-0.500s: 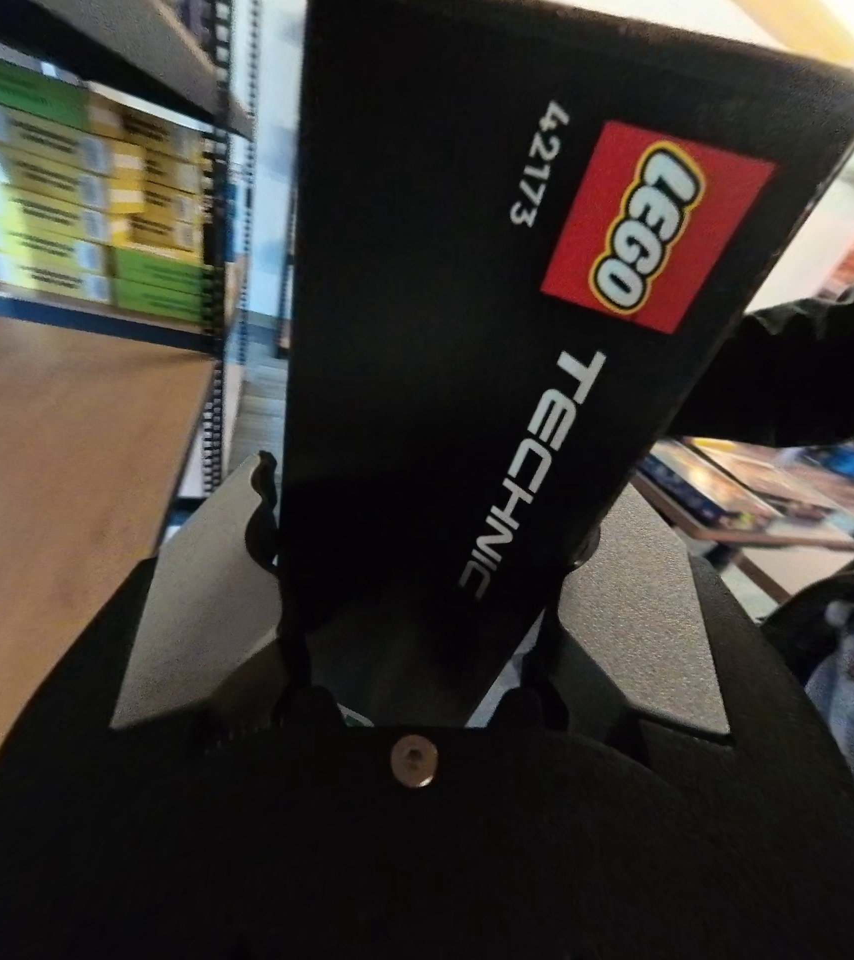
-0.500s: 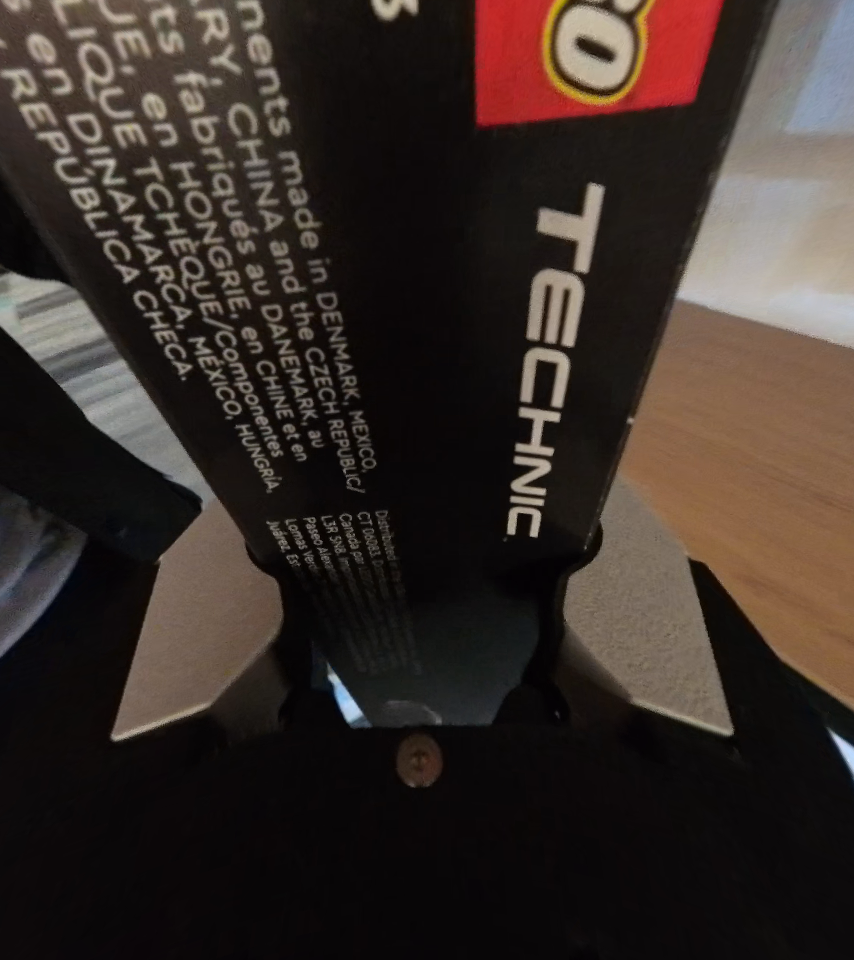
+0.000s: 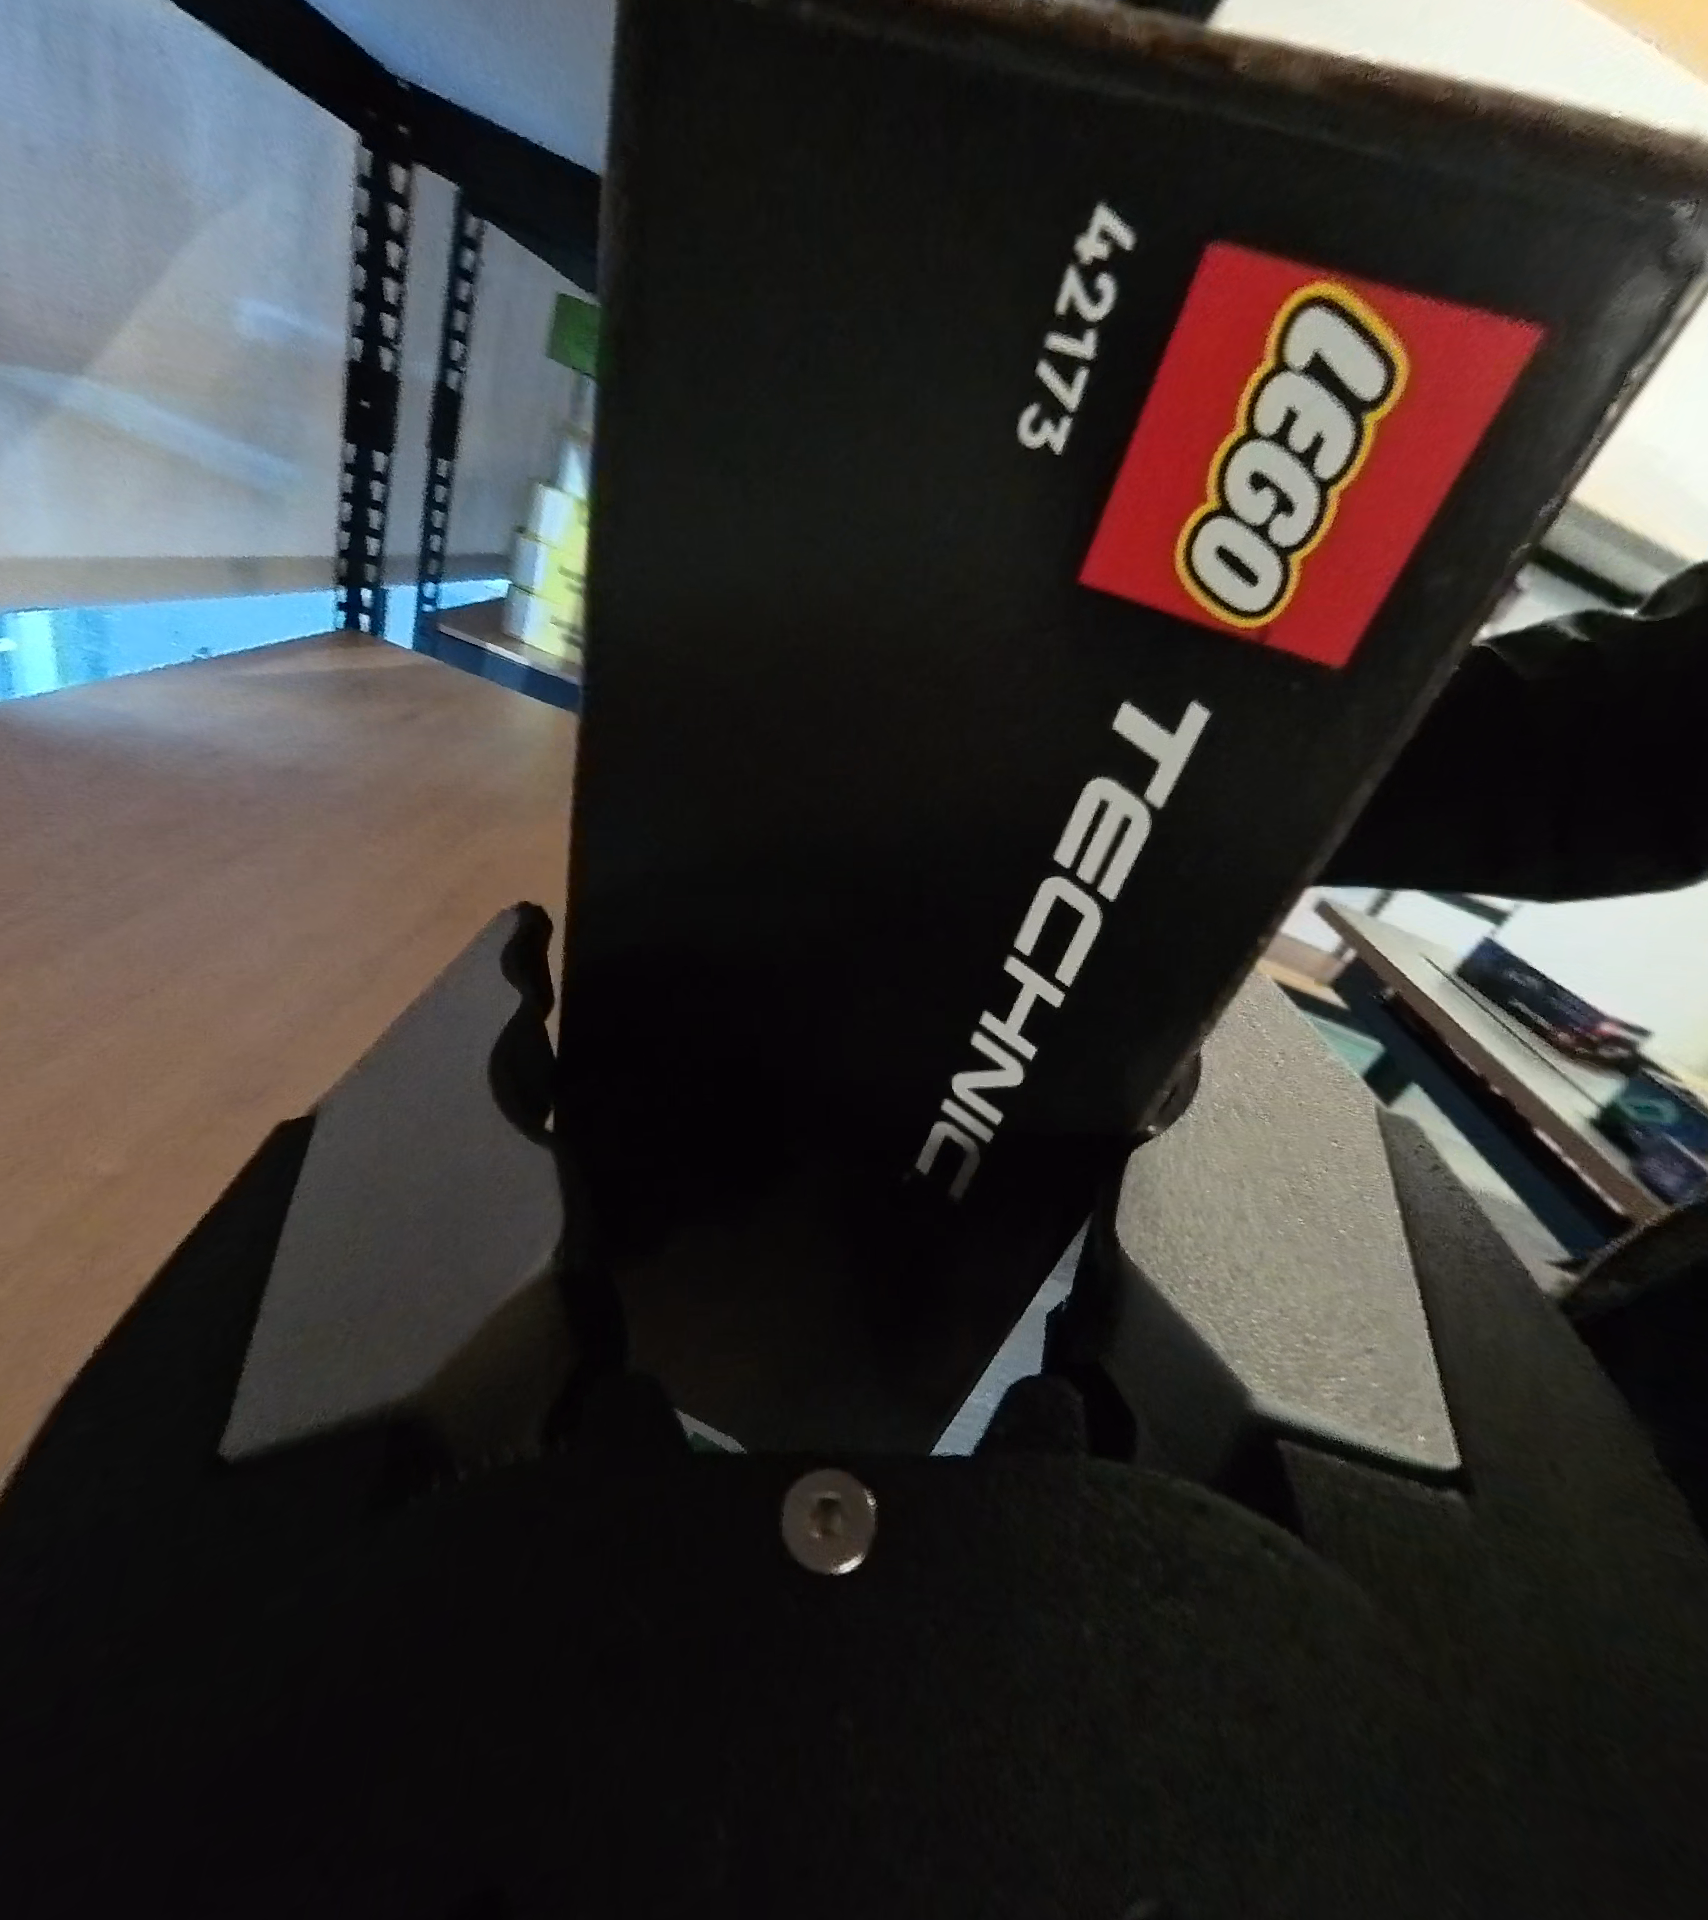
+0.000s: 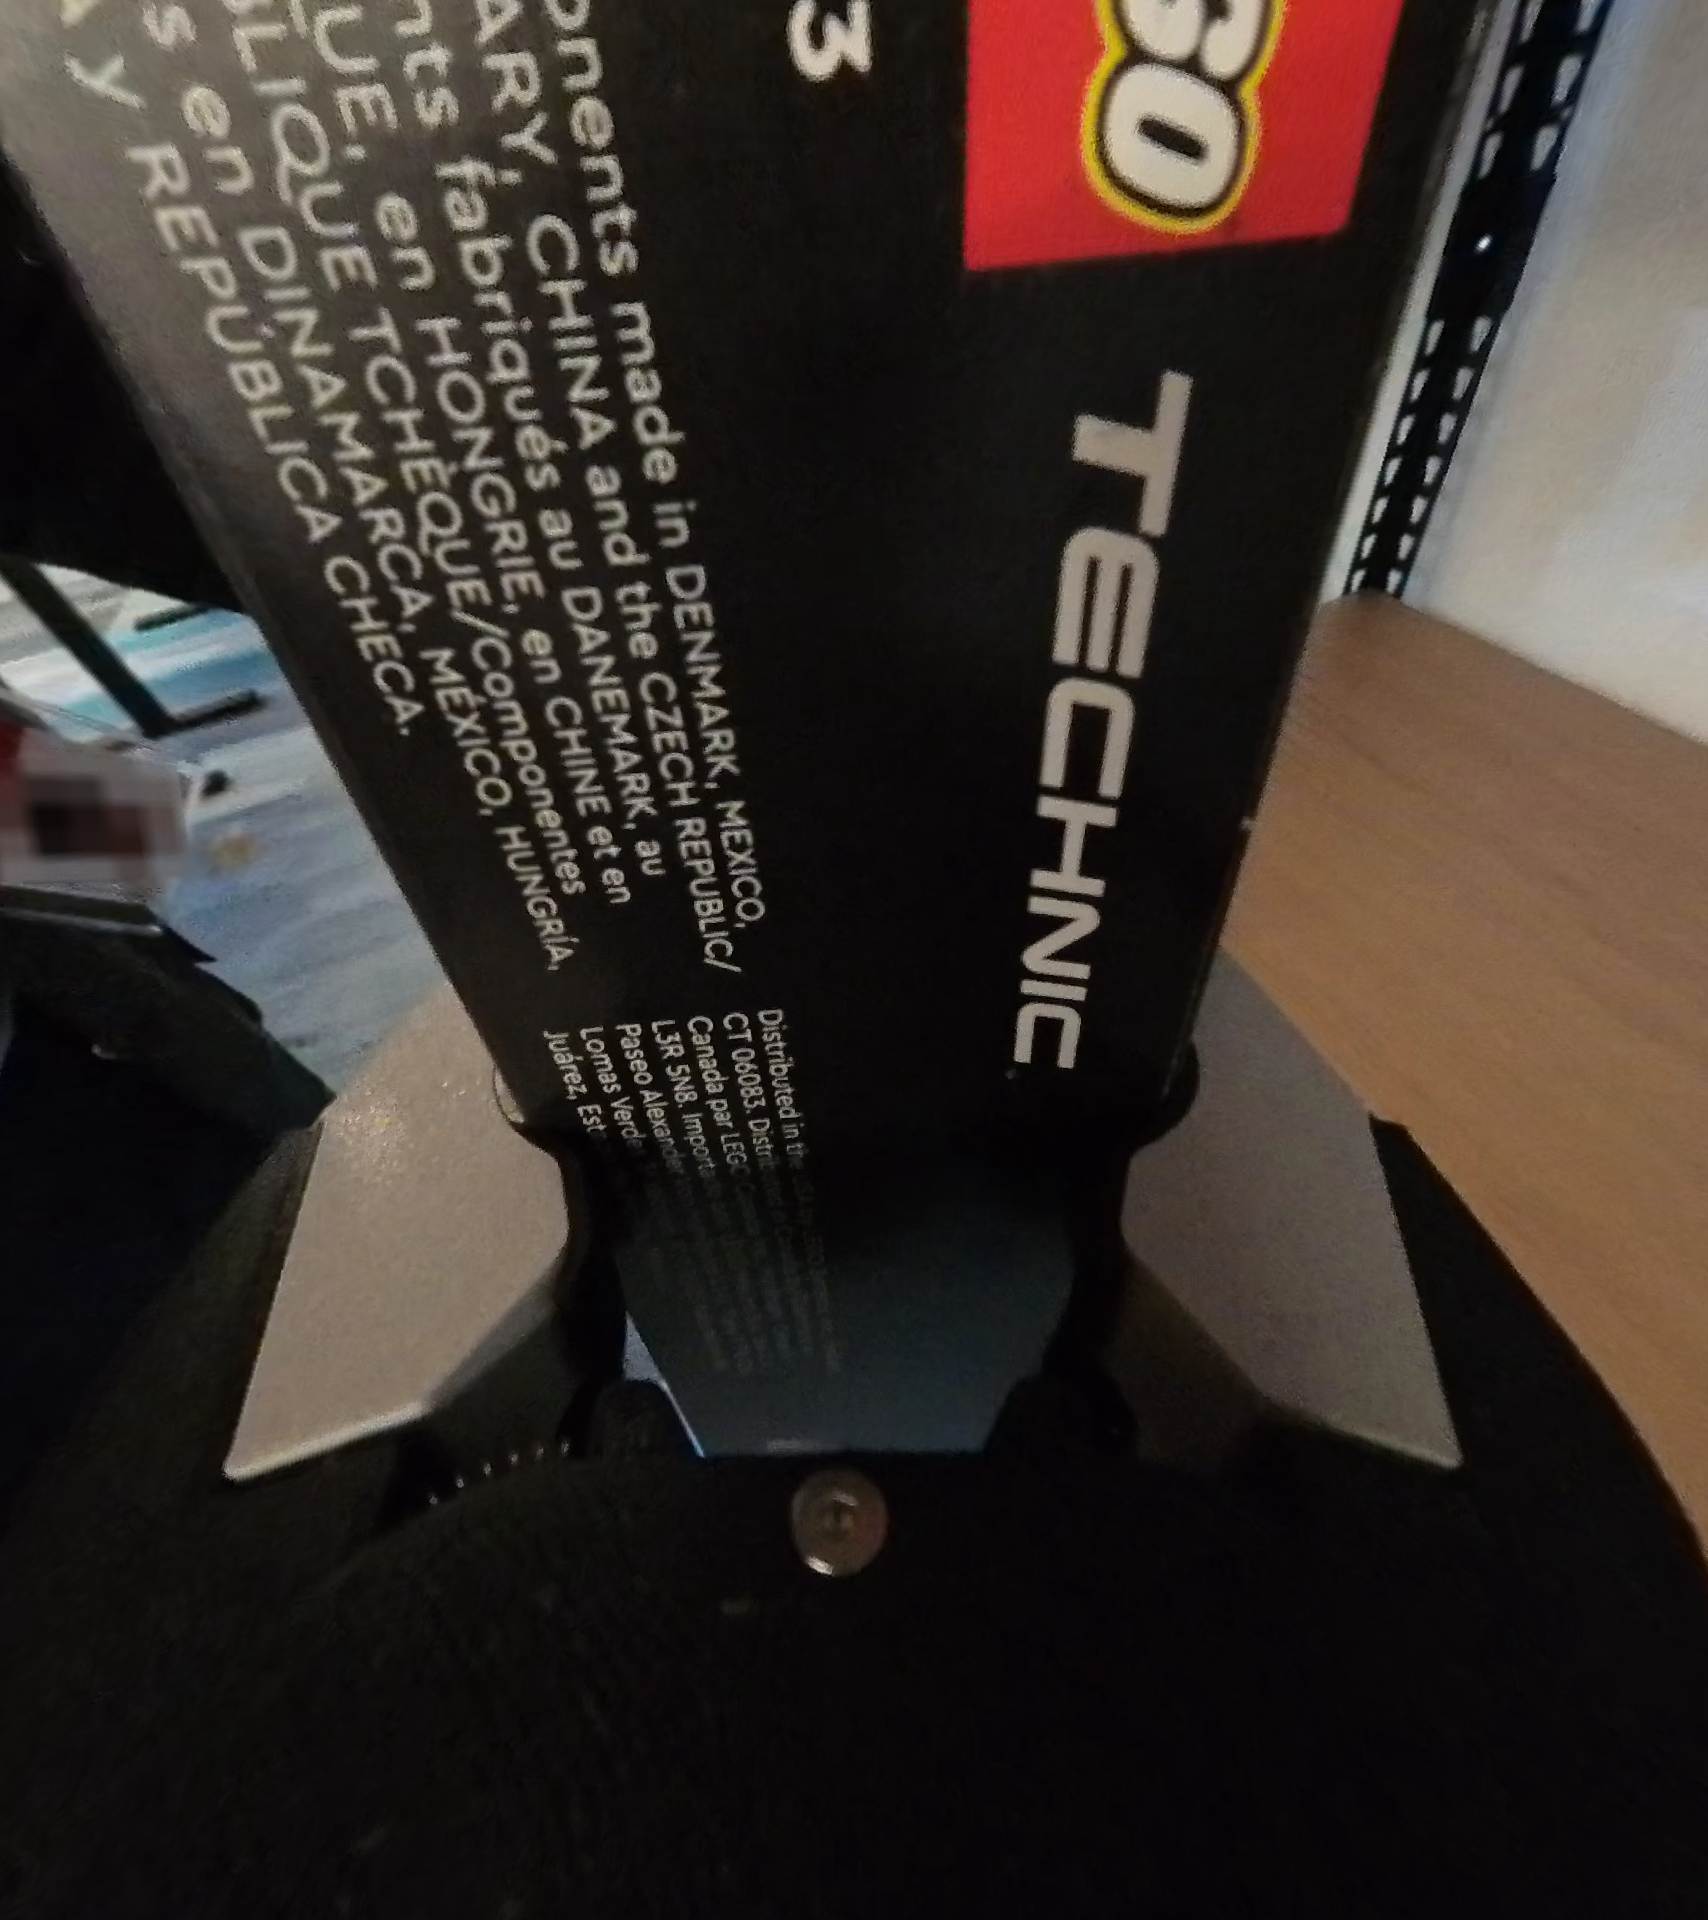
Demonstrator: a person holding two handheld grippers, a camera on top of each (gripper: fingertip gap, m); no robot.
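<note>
The yellow-green boxes are dropping back as the black toy box (image 3: 881, 727) is swinging over the wooden shelf (image 3: 154, 935). Left gripper (image 3: 850, 1122) and right gripper (image 4: 850, 1132) are each clamping an end, jaws pinching the narrow side, probably keeping it level.

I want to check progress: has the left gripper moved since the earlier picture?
Yes. The yellow packs, which stand fixed, slid from far left to the box's edge, so the left gripper swung left.

Dim, soft indoor light (brighter upper right), blurred backgrounds, wide-angle bending at edges.
</note>
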